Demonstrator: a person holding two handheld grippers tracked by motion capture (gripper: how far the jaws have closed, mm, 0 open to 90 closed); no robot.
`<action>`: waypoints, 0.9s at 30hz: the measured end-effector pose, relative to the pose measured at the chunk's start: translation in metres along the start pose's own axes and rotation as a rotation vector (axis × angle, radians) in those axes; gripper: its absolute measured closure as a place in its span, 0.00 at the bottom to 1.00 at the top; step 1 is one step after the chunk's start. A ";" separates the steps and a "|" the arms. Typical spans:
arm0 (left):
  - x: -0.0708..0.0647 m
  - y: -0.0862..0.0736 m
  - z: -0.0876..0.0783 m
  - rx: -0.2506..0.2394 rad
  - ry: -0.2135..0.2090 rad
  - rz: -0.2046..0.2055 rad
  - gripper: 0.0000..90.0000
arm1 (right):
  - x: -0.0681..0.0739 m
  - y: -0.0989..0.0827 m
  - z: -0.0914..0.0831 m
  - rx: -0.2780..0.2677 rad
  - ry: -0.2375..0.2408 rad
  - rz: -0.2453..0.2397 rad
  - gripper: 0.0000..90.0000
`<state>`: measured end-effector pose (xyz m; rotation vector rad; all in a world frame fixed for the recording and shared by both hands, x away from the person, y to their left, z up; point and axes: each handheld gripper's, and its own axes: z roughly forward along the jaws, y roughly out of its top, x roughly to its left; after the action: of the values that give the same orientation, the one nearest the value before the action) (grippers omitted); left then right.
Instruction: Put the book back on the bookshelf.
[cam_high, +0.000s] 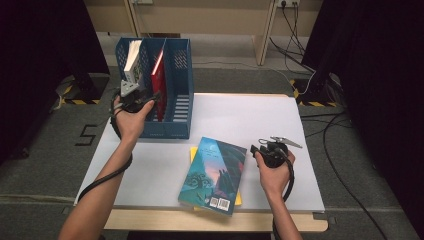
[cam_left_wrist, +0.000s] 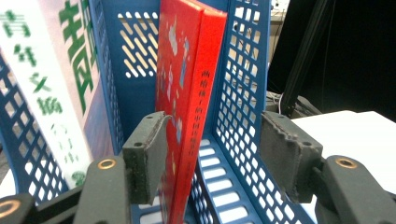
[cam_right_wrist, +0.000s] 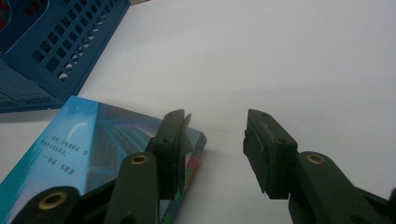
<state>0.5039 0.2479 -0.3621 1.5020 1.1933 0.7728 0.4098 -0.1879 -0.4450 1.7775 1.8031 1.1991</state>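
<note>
Two books in play: red book (cam_left_wrist: 187, 93) upright in blue rack (cam_left_wrist: 243, 70), left gripper (cam_left_wrist: 212, 154) jaws spread astride it, apparently released; stiff, light, slick-covered; grip spine edge; right gripper (cam_right_wrist: 212, 154) jaws spread beside teal book (cam_right_wrist: 70, 149) on desk (cam_right_wrist: 280, 56)

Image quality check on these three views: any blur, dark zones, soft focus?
High view: dark curtains at both sides, white table evenly lit, picture soft throughout. Left gripper view: red book sharp, left tool pads slightly soft. Right gripper view: right tool dark and soft up close, teal book cover mildly blurred.
</note>
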 end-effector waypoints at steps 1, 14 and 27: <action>0.000 -0.001 -0.002 -0.002 0.001 -0.002 0.46 | 0.001 0.000 0.000 0.006 0.001 0.006 0.65; -0.011 -0.016 -0.029 0.003 -0.038 0.020 0.44 | 0.005 0.006 0.008 0.056 0.014 -0.004 0.63; -0.049 -0.048 -0.043 0.079 -0.160 0.081 0.44 | 0.011 0.012 0.018 0.103 0.034 0.014 0.61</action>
<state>0.4362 0.2149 -0.3910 1.6532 1.0591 0.6516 0.4297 -0.1733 -0.4433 1.8386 1.9067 1.1682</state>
